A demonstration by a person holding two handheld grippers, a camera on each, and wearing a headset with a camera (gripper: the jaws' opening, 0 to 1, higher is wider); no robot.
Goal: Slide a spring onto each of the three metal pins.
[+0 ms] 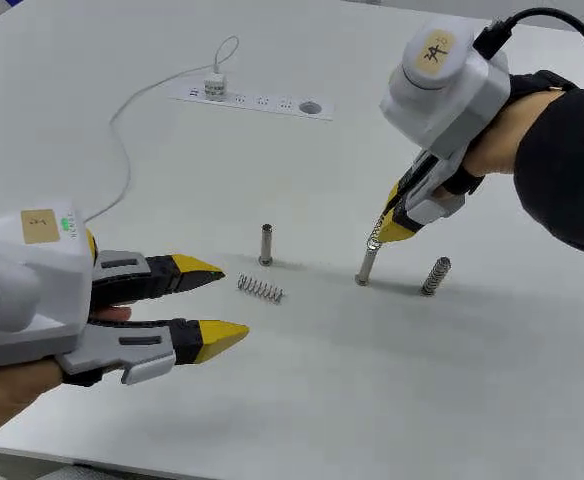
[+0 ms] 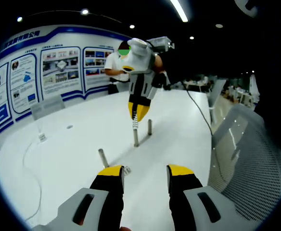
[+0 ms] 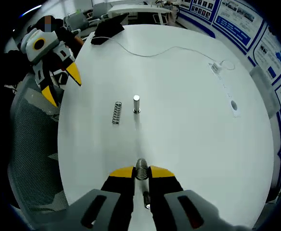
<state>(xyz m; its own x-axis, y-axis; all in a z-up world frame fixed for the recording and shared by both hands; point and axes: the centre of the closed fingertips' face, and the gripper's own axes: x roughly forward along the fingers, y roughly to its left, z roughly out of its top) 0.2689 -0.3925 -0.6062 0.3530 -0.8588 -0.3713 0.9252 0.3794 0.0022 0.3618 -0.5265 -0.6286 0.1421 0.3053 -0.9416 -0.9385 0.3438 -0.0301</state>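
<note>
Three metal pins stand on the white table (image 1: 302,400). The left pin (image 1: 266,243) (image 3: 136,104) is bare. A loose spring (image 1: 260,289) (image 3: 117,112) lies flat just in front of it. The right pin (image 1: 435,276) wears a spring. My right gripper (image 1: 384,233) (image 3: 141,172) is shut on a spring (image 1: 375,236) (image 3: 141,168), holding it at the top of the middle pin (image 1: 365,266) (image 2: 136,137). My left gripper (image 1: 224,303) (image 2: 146,170) hovers open at the near left, nothing between its jaws, a short way from the loose spring.
A white power strip (image 1: 252,100) (image 3: 224,82) with a plug and a thin white cable (image 1: 122,150) lies at the far side of the table. A mesh chair (image 2: 246,154) stands beside the table. A person (image 2: 115,72) stands in the background.
</note>
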